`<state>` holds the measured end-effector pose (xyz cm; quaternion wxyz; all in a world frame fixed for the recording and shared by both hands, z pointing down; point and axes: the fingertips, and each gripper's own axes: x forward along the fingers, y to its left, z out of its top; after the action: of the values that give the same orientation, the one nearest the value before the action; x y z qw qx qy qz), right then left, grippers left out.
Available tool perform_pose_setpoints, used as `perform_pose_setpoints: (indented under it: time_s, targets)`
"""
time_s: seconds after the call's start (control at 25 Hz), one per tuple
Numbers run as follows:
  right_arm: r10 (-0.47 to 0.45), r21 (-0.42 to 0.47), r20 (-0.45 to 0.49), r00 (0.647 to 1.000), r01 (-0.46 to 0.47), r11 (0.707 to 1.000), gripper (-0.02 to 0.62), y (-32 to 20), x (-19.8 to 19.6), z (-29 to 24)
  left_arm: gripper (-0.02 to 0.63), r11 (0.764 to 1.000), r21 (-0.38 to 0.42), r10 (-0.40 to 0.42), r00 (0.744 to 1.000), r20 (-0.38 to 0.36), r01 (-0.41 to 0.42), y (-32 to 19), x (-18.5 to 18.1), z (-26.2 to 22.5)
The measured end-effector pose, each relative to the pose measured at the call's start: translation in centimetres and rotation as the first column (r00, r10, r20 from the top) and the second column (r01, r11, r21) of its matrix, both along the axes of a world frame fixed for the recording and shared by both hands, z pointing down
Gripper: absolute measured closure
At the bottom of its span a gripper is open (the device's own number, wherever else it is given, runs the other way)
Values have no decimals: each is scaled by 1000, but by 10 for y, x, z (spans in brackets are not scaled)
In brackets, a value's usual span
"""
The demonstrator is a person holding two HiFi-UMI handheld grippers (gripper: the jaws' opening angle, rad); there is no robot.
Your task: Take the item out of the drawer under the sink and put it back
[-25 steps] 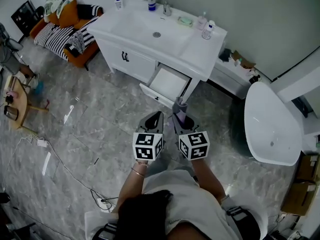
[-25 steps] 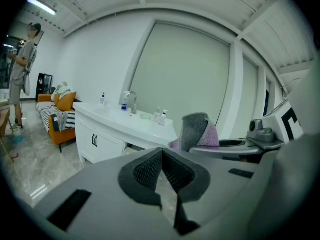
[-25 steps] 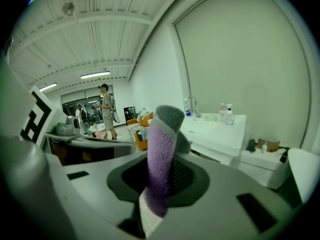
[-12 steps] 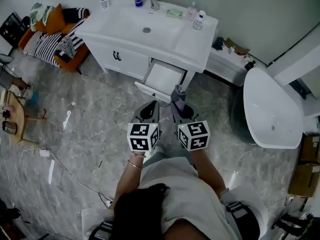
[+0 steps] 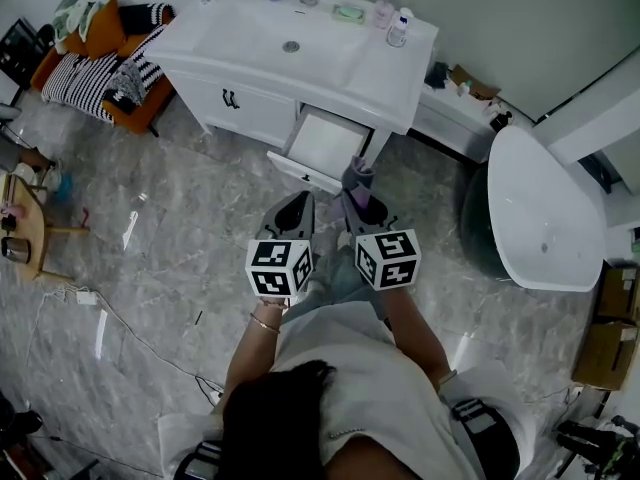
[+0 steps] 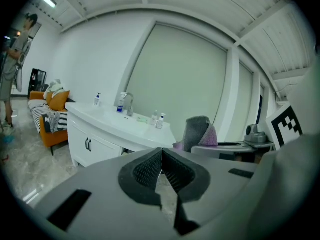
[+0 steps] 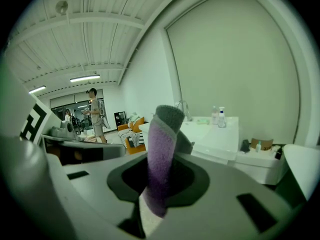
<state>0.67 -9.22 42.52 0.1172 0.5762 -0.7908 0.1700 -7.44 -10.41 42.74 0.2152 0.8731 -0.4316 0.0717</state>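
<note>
Before drawer (image 5: pixel 328 144), right tongs (image 5: pixel 362 208) outstretched.

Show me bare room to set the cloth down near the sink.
The open drawer looks bare between its white walls. The counter is free between basin and right edge; bottles crowd its back edge. Right gripper holds the cloth.

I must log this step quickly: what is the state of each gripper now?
Left gripper: closed, holding nothing.
Right gripper: closed on the purple and grey cloth.
</note>
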Motion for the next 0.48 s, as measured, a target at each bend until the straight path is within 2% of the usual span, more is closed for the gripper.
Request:
perform_pose_setpoints:
  time_s: [0.2,0.48]
  targets:
    - [-11,-3,4,1000,11,1000,514,-11,0,6,601,1000,-14,-14,999,47,15,-11,-1,10]
    - [-23,-6,2,1000,23,1000,514,-40,16,13,601,1000,-28,-10,997,76,12,-36,16,24]
